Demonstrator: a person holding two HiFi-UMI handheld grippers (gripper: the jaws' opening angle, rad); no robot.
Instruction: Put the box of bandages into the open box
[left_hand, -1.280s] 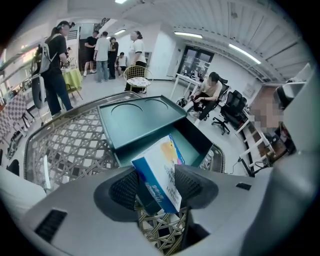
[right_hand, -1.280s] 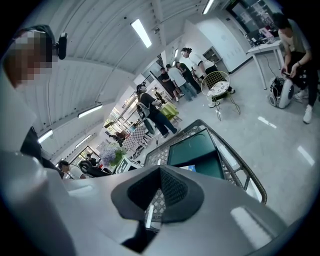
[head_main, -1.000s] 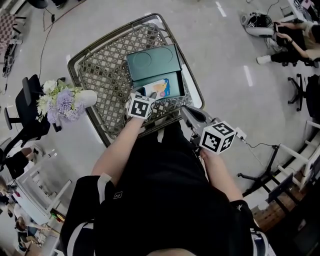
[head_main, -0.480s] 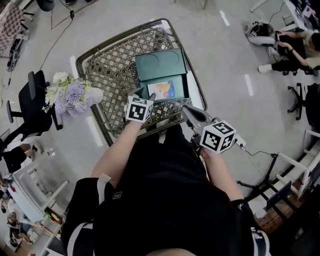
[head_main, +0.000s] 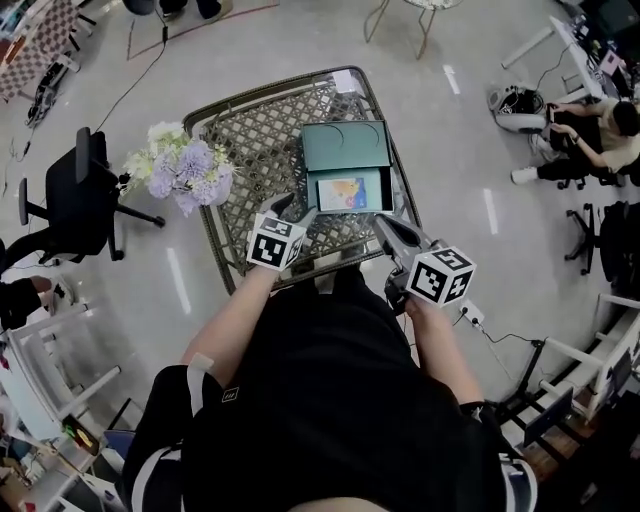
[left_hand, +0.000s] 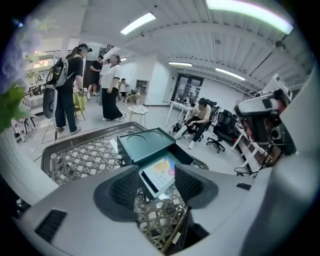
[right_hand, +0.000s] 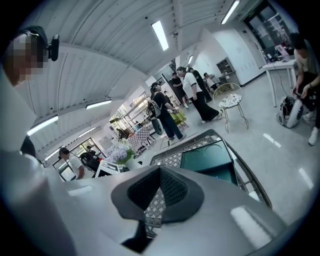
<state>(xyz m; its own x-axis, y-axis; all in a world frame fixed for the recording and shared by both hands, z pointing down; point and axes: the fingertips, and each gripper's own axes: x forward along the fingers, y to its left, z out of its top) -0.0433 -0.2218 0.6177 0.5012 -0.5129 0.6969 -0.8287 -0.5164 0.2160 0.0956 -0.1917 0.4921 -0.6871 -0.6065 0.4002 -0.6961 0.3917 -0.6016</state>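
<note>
- The left gripper (head_main: 292, 207) (left_hand: 156, 182) has its jaws apart with nothing between them; through the gap shows bare lattice.
- Just ahead of those jaws, the box of bandages (head_main: 349, 193) (left_hand: 161, 173) lies inside the open box (head_main: 309, 190) (left_hand: 188, 155), enclosed by its low walls.
- Beyond the bandages, the green lid (head_main: 346, 147) (left_hand: 145, 142) stands back from the far wall, blocking that side.
- The right gripper (head_main: 383, 222) (right_hand: 160, 172) has its jaw tips pressed together and grips nothing. It hovers at the table's near-right rim, with the open box ahead and to its left.
- To the left of the left gripper, the woven table (head_main: 250, 170) is bare as far as its raised rim.
- The flowers (head_main: 185, 165) are at that far-left rim, well apart from both grippers.
- The near rim runs just under both grippers.
</note>
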